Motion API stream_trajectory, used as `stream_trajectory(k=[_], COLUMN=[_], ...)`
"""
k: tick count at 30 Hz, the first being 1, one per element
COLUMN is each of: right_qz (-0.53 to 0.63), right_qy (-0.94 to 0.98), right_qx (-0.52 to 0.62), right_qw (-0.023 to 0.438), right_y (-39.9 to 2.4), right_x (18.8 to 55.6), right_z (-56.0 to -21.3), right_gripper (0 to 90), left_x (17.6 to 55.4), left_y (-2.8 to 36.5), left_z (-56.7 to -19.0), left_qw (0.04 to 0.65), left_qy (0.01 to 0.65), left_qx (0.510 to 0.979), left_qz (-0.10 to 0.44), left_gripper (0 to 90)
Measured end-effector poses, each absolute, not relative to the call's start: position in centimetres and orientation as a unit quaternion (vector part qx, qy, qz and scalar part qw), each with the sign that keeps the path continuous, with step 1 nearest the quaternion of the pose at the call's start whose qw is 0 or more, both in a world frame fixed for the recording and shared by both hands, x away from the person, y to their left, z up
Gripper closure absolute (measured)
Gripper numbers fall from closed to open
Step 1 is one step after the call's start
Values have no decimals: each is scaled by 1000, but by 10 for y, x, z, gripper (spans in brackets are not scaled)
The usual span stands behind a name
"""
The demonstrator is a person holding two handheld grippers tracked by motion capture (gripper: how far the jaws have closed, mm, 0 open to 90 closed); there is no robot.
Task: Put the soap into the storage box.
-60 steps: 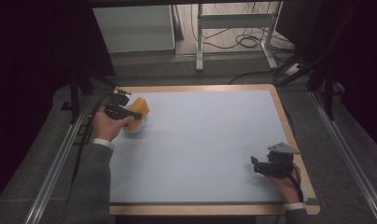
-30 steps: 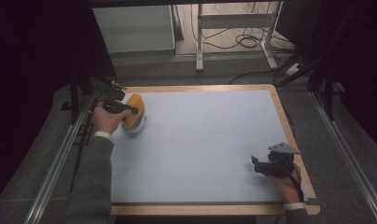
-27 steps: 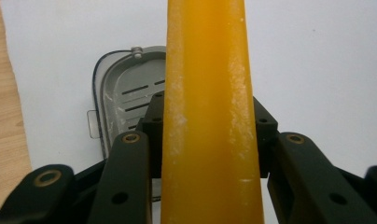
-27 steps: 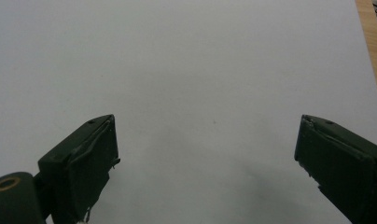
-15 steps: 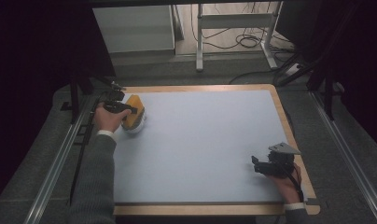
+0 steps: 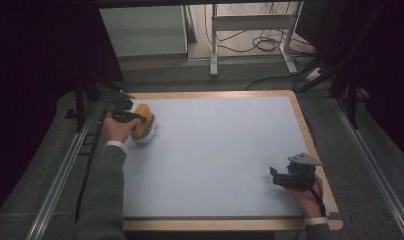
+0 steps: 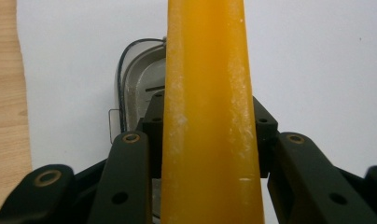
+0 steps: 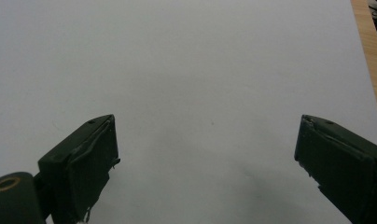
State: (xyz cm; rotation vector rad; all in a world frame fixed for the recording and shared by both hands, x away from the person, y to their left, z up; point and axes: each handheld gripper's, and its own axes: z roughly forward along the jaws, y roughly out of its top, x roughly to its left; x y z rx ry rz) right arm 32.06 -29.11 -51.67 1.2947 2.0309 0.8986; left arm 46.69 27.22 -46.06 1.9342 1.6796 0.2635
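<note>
A thick orange slab (image 7: pixel 210 93), seen edge-on in the left gripper view, is clamped between the two jaws of my left gripper (image 7: pixel 210 126). Beneath it lies a rounded metal container (image 7: pixel 133 79) with a dark rim, partly hidden by the slab. From above, my left gripper (image 6: pixel 140 120) holds the orange slab (image 6: pixel 145 115) over the pale container (image 6: pixel 149 136) at the mat's far left corner. My right gripper (image 6: pixel 275 177) rests near the right front of the mat. Its jaws (image 8: pixel 205 154) stand wide apart with nothing between them.
A light blue mat (image 6: pixel 220 150) covers the table inside a wooden border (image 6: pixel 306 130). Metal rails (image 6: pixel 65 170) run along both sides. A stand and cables (image 6: pixel 260 45) sit on the floor beyond the far edge.
My left hand has shifted slightly left and lowered with the orange slab toward the container. The right hand has stayed where it was.
</note>
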Motion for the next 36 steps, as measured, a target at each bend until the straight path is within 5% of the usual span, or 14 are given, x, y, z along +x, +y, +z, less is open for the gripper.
stream_trajectory(k=[10,24,36], right_qz=[337,338,337], right_qy=[759,760,761], right_qx=[481,478,477], right_qw=[281,282,283], right_y=[-291,-289,-288], right_x=[321,320,320], right_z=[-517,-517,-517], right_gripper=[60,60,61], left_x=[466,455,428], left_y=[272,274,277], left_z=[-469,-449,-423], left_qw=[290,305,324], left_qy=[631,624,592], left_qx=[713,708,721], left_qz=[96,129,158], left_gripper=[603,357,310])
